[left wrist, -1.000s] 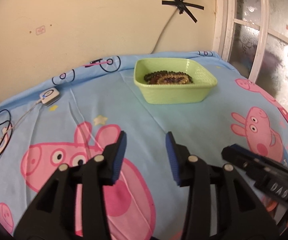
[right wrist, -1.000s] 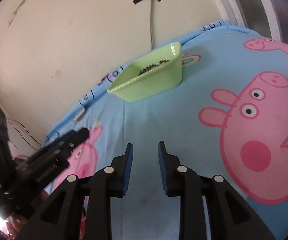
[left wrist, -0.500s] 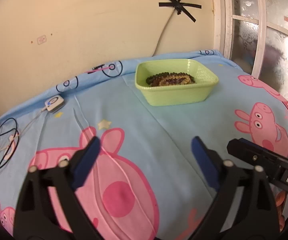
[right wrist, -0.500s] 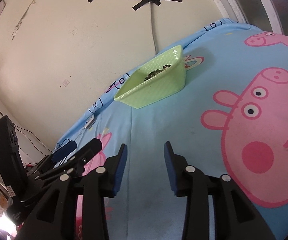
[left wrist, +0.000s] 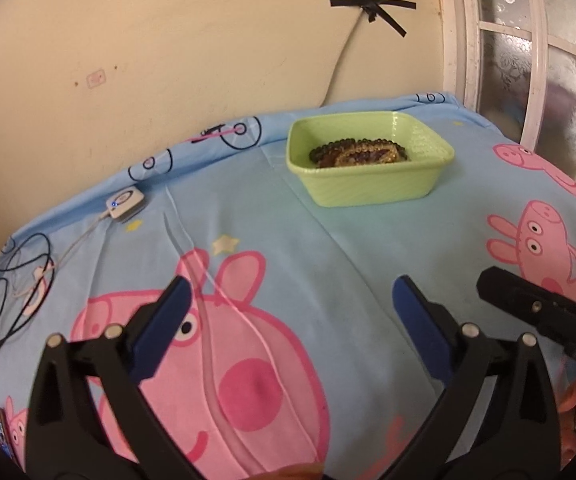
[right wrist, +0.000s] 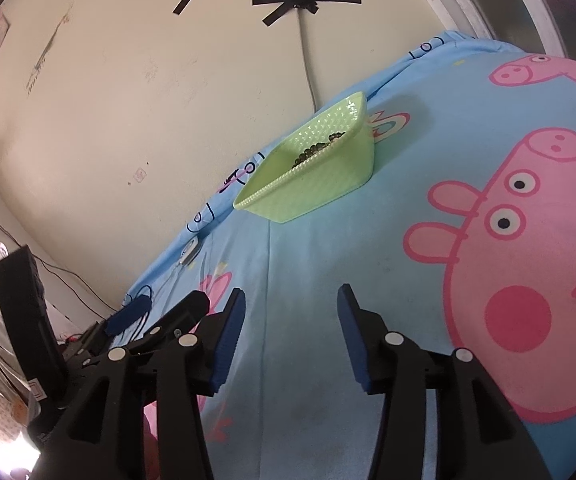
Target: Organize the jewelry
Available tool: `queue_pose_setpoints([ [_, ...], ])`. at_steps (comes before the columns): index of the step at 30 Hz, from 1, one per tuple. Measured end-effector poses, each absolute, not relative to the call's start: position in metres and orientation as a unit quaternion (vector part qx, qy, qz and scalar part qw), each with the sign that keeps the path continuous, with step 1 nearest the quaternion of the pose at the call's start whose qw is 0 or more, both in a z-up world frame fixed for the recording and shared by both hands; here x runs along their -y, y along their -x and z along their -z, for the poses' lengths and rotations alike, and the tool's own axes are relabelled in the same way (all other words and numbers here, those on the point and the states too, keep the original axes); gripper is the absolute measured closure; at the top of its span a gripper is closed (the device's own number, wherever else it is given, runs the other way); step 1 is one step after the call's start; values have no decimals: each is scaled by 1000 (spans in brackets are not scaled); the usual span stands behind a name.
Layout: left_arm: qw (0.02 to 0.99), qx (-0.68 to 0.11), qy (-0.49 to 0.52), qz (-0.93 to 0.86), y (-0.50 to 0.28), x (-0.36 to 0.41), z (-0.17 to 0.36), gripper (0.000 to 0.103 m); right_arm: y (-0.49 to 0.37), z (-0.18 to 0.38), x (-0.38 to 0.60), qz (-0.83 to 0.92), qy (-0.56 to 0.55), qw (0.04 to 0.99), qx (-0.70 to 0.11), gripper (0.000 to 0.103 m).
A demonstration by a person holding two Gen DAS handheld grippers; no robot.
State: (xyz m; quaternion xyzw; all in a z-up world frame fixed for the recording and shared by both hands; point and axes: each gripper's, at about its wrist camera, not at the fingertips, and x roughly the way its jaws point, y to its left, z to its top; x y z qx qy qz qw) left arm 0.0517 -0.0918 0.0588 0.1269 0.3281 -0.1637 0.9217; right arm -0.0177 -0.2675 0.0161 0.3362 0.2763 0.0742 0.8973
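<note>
A light green plastic basket (left wrist: 371, 184) stands at the far side of the bed and holds a pile of dark and gold beaded jewelry (left wrist: 357, 153). It also shows in the right wrist view (right wrist: 311, 186), with a few beads (right wrist: 319, 147) above its rim. My left gripper (left wrist: 288, 312) is wide open and empty, well short of the basket. My right gripper (right wrist: 289, 314) is open and empty, also short of the basket; its body shows at the right edge of the left wrist view (left wrist: 539, 312).
The bed has a blue sheet (left wrist: 327, 248) printed with pink pigs. A small white device (left wrist: 124, 201) with a cable lies at the far left, with black wires (left wrist: 12, 280) beside it. The wall is behind the basket and a window (left wrist: 527, 48) is to the right.
Both grippers have opened, the left one wide. Both have pulled back and risen a little from the bed.
</note>
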Motion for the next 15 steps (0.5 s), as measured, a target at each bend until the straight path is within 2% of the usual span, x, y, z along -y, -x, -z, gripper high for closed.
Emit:
queue_pose_setpoints([
  [15, 932, -328, -82, 133, -61, 72, -67, 6, 24, -15, 273, -55, -355, 891, -277, 72],
])
